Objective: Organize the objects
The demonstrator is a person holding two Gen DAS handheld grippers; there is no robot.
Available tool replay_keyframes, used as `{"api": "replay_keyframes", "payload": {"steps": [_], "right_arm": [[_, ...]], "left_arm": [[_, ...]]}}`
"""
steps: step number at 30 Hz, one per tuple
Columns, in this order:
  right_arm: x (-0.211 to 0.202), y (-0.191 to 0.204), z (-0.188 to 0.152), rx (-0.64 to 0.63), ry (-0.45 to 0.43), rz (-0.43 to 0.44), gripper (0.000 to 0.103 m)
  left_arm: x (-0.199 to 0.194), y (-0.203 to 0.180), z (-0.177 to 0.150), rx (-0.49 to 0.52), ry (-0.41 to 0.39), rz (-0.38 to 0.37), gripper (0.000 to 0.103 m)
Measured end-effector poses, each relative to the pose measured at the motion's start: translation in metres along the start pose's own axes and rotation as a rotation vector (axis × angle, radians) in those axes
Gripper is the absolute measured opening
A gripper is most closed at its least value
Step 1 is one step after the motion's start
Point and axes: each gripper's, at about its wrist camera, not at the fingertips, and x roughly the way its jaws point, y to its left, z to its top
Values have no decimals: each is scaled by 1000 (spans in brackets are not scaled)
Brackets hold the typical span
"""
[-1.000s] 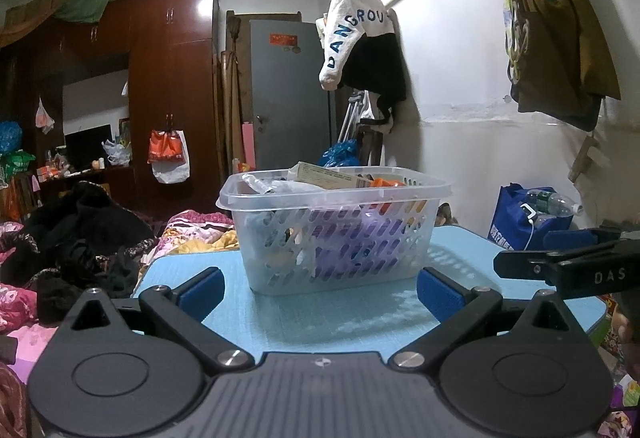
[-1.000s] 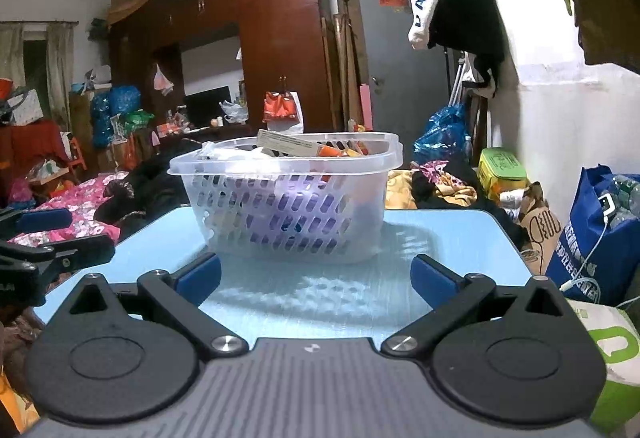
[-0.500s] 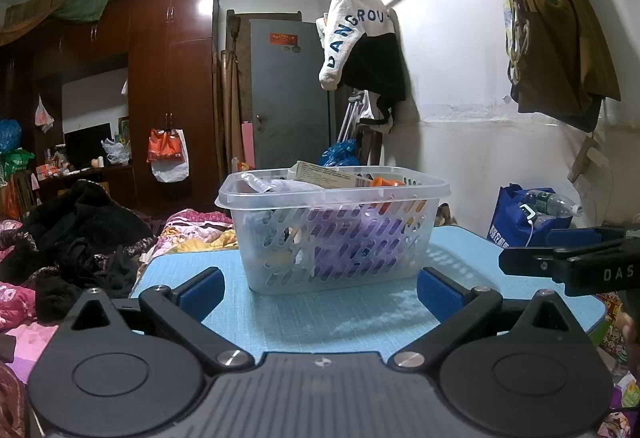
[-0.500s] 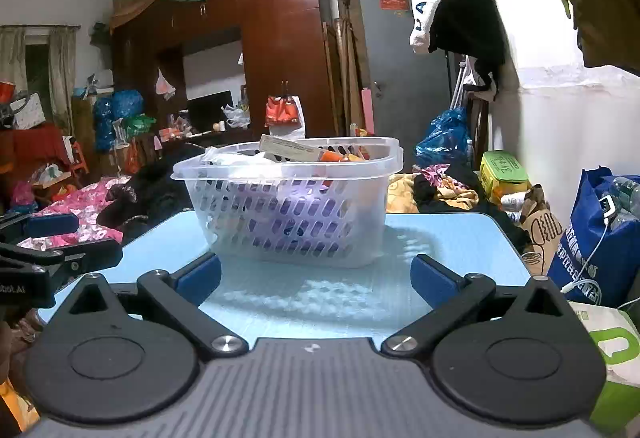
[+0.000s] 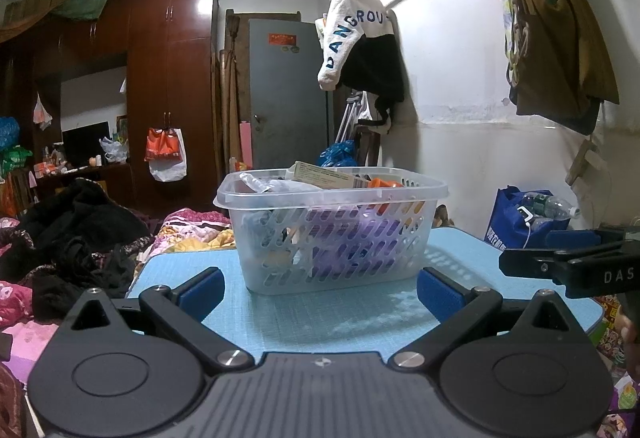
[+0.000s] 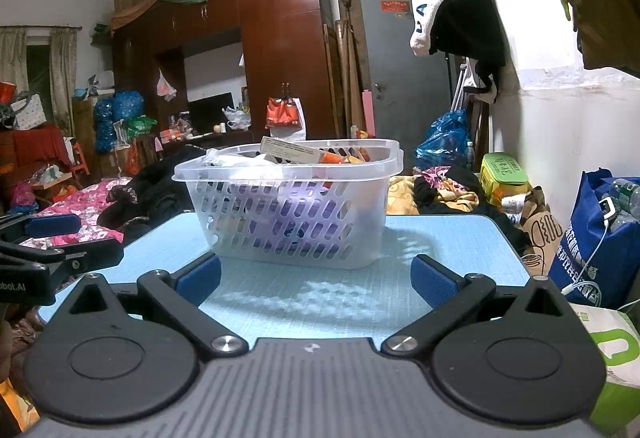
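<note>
Ahead and to the left stands a tall glossy reddish-brown wooden wardrobe [image 5: 168, 86], with a grey metal door [image 5: 286, 94] just right of it. A white plastered wall [image 5: 460, 110] runs along the right, hung with a white-and-black lettered garment [image 5: 360, 46].

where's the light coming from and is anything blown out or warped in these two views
Left wrist view: light falls from the upper right, throwing a dappled patch through the basket onto the blue table; the rail near the top right bows from fisheye distortion. Right wrist view: the wall at right is overexposed and the corners vignette black; the basket stays sharp.
</note>
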Motion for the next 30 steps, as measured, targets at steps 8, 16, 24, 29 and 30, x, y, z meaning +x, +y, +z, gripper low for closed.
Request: {"api": "replay_keyframes", "payload": {"steps": [8,16,24,29,30], "right_arm": [[-1,0,1,-2,-3,0,103],[-1,0,0,-2,-3,0,103],[-1,0,0,-2,-4,0,103],[-1,0,0,-2,-4,-1,103],[0,0,0,-2,-4,-1,103]], "left_arm": [[1,-1,-1,2,-1,-3,103],[2,0,-2,-3,3,-7,103],[3,-1,-3,-2,7,-12,103],[4,-2,-3,-2,8,-11,103],[4,-2,-3,-2,8,-11,103]]}}
